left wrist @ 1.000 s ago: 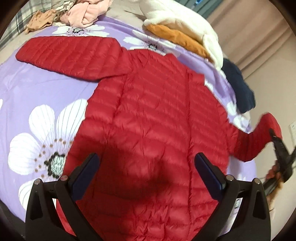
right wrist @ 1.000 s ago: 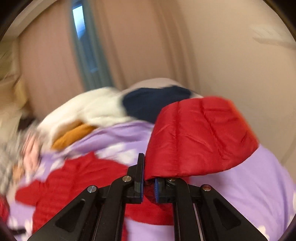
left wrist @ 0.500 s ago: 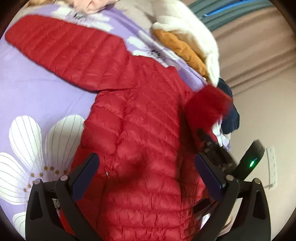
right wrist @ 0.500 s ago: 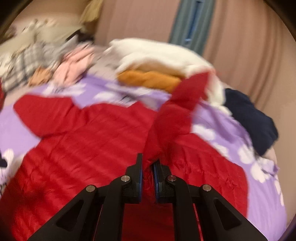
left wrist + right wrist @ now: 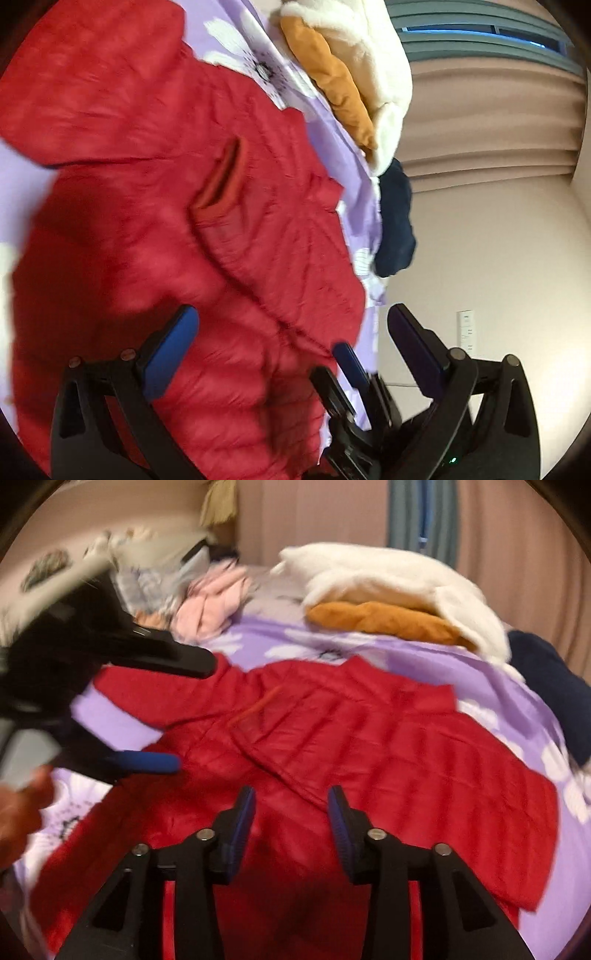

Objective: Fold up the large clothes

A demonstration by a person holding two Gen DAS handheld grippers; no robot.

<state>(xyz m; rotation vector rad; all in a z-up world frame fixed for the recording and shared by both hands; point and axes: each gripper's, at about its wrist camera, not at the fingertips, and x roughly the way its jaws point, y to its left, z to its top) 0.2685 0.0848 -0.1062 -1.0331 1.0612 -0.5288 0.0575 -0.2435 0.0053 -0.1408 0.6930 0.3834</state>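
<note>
The red puffer jacket lies flat on the lilac flowered bedspread, one sleeve now folded across its body. The right gripper has just been opening, nothing between its jaws. The left gripper hovers spread wide and empty. Next, I reckon: the far sleeve, largely hidden behind the blurred left gripper.

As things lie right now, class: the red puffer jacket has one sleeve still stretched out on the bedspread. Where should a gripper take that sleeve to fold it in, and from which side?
Grip the outstretched sleeve near its far end, coming in from the left gripper's side. It lies flat and straight on the purple bedspread, so its edge is free to pinch. The other sleeve already lies folded across the red puffer jacket.
</note>
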